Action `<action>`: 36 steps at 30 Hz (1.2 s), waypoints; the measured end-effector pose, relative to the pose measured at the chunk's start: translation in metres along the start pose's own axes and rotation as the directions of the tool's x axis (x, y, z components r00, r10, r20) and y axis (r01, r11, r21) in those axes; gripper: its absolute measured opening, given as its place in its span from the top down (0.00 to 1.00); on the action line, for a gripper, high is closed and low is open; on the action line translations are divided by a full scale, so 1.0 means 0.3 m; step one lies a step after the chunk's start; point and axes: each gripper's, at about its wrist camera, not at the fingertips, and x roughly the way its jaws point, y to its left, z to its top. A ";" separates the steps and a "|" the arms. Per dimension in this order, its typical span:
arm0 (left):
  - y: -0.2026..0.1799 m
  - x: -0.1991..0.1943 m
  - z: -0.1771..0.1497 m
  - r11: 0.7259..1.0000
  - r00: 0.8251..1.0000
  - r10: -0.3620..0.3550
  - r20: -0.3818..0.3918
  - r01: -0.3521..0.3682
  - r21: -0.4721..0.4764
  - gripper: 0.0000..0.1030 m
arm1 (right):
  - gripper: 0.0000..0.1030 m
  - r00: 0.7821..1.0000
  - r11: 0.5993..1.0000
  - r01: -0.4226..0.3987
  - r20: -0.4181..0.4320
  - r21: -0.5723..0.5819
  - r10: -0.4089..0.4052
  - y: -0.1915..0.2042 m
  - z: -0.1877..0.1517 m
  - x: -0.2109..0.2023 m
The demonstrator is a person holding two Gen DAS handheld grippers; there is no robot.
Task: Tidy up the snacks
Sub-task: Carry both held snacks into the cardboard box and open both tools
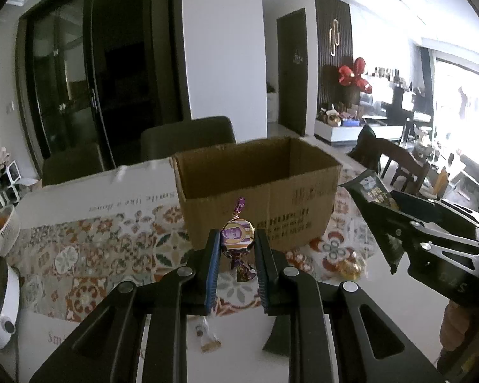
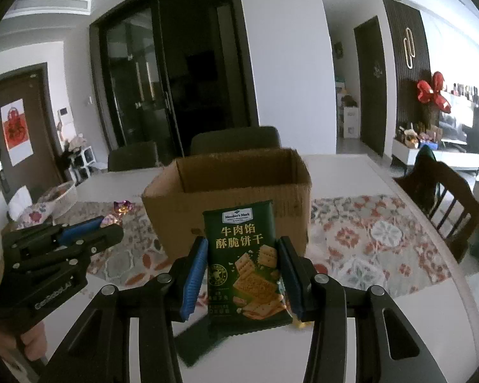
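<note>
My left gripper [image 1: 236,249] clamped a candy [image 1: 236,239]; my right gripper [image 2: 242,274] clamped a cracker pack [image 2: 244,261], both before the box [image 2: 226,185].

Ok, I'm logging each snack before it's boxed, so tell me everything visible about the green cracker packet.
The green cracker packet is a flat, glossy dark-green pouch printed with "Member's Mark", gold Chinese lettering and pictured square crackers. It looks sealed, with a crimped bottom edge. It stands upright, lifted above the table, pinched on both side edges by the right gripper, in front of the open cardboard box.
</note>
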 end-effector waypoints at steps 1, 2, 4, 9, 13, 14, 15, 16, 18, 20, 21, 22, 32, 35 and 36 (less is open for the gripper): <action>0.003 0.002 0.011 1.000 1.000 0.001 0.006 -0.001 0.001 0.79 | 0.56 1.000 1.000 -0.002 0.005 -0.002 0.002 -0.001 0.010 0.003; 0.007 0.004 0.024 1.000 1.000 0.004 0.015 -0.004 0.001 0.79 | 0.56 1.000 1.000 -0.007 0.015 -0.002 0.007 -0.003 0.022 0.006; 0.013 0.005 0.043 1.000 1.000 0.005 0.030 -0.005 0.003 0.79 | 0.56 1.000 1.000 -0.014 0.026 -0.006 0.015 -0.002 0.046 0.015; 0.030 0.014 0.099 1.000 0.998 0.014 0.063 -0.015 0.006 0.79 | 0.56 0.998 1.000 -0.031 0.055 -0.005 0.031 -0.004 0.104 0.044; 0.044 0.042 0.142 1.000 0.997 0.011 0.073 -0.012 0.008 0.79 | 0.56 0.997 0.999 -0.036 0.074 -0.009 0.036 -0.006 0.148 0.070; 0.046 0.049 0.152 1.000 0.997 0.008 0.074 -0.009 0.008 0.79 | 0.56 0.996 0.999 -0.038 0.077 -0.012 0.039 -0.006 0.159 0.078; 0.050 0.058 0.164 1.000 0.997 0.004 0.073 -0.004 0.008 0.79 | 0.56 0.996 0.999 -0.037 0.079 -0.013 0.038 -0.006 0.166 0.085; 0.054 0.069 0.175 1.000 0.997 0.004 0.073 -0.004 0.007 0.79 | 0.56 0.996 0.999 -0.040 0.083 -0.015 0.041 -0.006 0.180 0.097; 0.060 0.088 0.194 1.000 0.997 -0.001 0.073 0.000 0.009 0.79 | 0.56 0.996 0.999 -0.041 0.084 -0.018 0.042 -0.006 0.198 0.114; 0.066 0.112 0.215 1.000 0.997 -0.004 0.072 0.003 0.009 0.79 | 0.56 0.995 0.999 -0.049 0.084 -0.020 0.051 -0.009 0.219 0.134; 0.067 0.122 0.222 1.000 0.997 -0.006 0.071 0.006 0.010 0.79 | 0.56 0.995 0.999 -0.050 0.082 -0.019 0.052 -0.012 0.230 0.147; 0.070 0.133 0.232 1.000 0.997 -0.009 0.072 0.008 0.009 0.79 | 0.56 0.995 0.998 -0.055 0.079 -0.016 0.057 -0.016 0.240 0.160; 0.100 0.296 0.318 0.999 0.999 -0.035 0.014 0.035 -0.010 0.79 | 0.56 0.998 0.998 -0.056 0.024 0.017 0.056 -0.056 0.315 0.302; 0.109 0.348 0.331 0.999 0.999 -0.034 -0.015 0.034 -0.022 0.79 | 0.56 0.998 0.998 -0.056 -0.001 0.028 0.056 -0.058 0.329 0.349; 0.109 0.362 0.336 0.999 0.999 -0.037 -0.024 0.036 -0.023 0.79 | 0.56 0.999 0.999 -0.046 -0.009 0.024 0.047 -0.059 0.334 0.367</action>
